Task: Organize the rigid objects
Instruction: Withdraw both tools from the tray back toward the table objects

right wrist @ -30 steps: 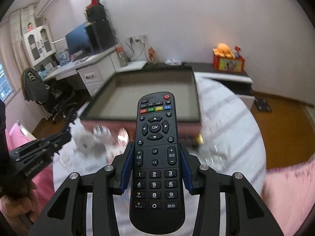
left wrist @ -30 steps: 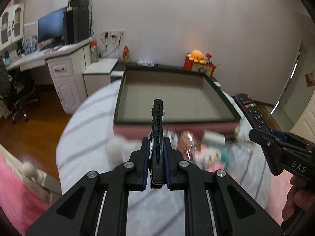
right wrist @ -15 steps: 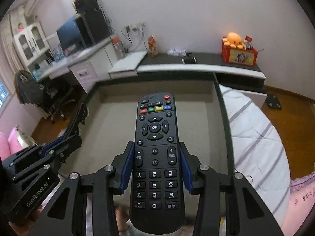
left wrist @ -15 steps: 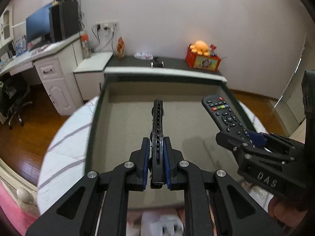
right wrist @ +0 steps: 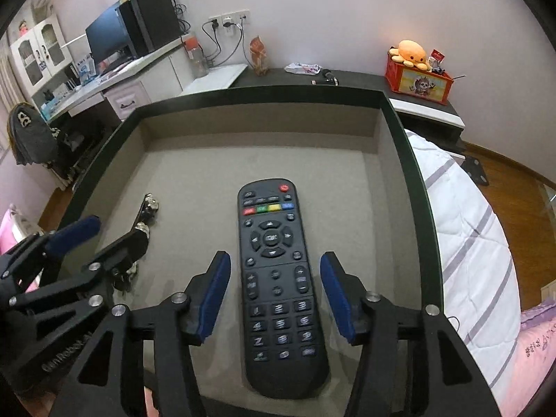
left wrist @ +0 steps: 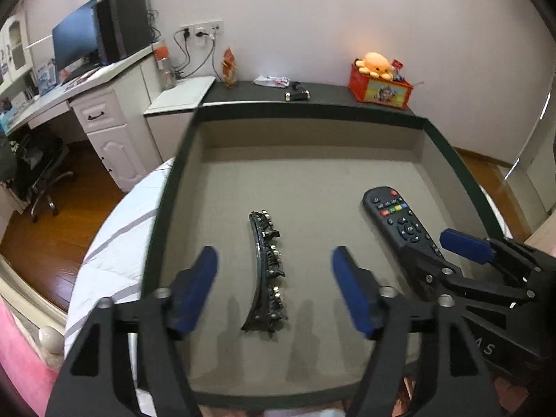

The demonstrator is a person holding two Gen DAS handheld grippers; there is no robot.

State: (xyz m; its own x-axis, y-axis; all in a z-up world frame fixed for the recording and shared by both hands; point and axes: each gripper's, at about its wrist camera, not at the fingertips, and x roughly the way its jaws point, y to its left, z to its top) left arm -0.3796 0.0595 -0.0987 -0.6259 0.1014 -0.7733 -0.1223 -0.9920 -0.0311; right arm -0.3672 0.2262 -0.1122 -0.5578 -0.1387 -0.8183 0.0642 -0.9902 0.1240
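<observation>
A wide box with a dark green rim [left wrist: 166, 208] and a grey floor fills both views. On its floor lies a curved black strip with small silvery fittings [left wrist: 266, 274]. It sits between the blue pads [left wrist: 194, 288] of my left gripper [left wrist: 273, 260], whose jaws are opening and touch nothing. A black remote [right wrist: 278, 278] lies flat to the right of the strip. My right gripper [right wrist: 275, 260] straddles it, jaws opening, with a gap at each pad. The remote [left wrist: 399, 219] and right gripper [left wrist: 438, 246] show in the left wrist view; the left gripper [right wrist: 107, 239] shows in the right wrist view.
The box [right wrist: 410, 173] rests on a bed with a white striped quilt [right wrist: 469, 243]. Behind it runs a low dark shelf [left wrist: 312, 99] carrying an orange box with a plush octopus [left wrist: 378, 80]. A white desk with a monitor [left wrist: 76, 41] and an office chair [left wrist: 38, 170] stand at left.
Both grippers came forward and down over the box. Both sets of jaws then spread, leaving the black strip and the remote lying on the box floor.
</observation>
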